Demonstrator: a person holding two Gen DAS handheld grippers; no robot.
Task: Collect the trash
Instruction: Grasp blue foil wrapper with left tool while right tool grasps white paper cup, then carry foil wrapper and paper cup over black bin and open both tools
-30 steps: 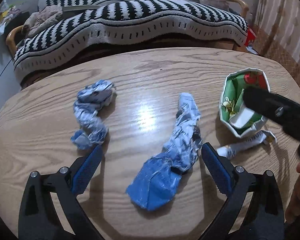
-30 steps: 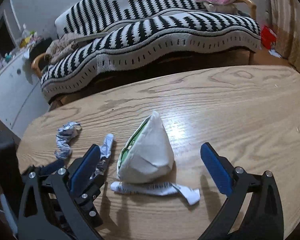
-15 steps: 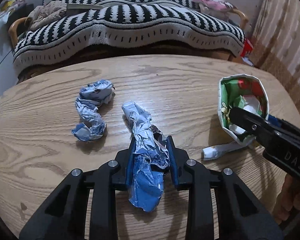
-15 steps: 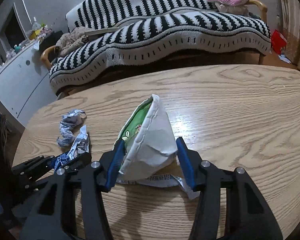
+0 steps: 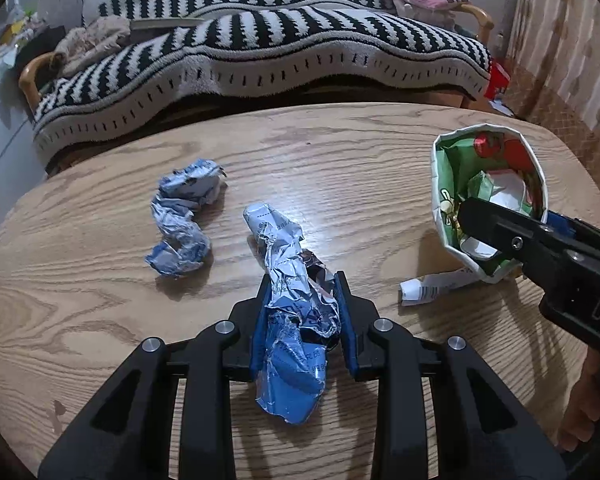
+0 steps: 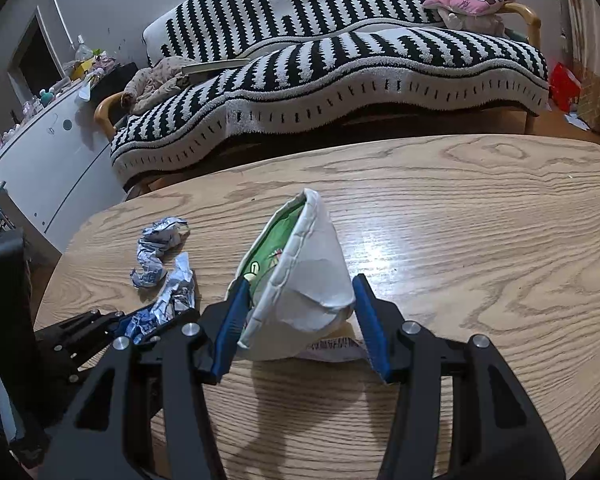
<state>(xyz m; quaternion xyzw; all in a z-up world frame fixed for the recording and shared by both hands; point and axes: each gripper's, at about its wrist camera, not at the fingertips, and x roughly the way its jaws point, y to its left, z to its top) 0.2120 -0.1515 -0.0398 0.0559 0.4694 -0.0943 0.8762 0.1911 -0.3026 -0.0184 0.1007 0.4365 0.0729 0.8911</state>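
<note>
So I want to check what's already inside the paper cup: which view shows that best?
The left wrist view: the paper cup opens toward it, showing green and red wrappers inside. The right wrist view shows mostly its white outside.

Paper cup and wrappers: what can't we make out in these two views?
- Paper cup: bottom contents hidden by the right gripper, left wrist view.
- White strip: far end hidden under the cup; print too small to read.
- Blue foil wrapper: middle covered by the left gripper pads.
- Second wrapper: print unreadable.
</note>
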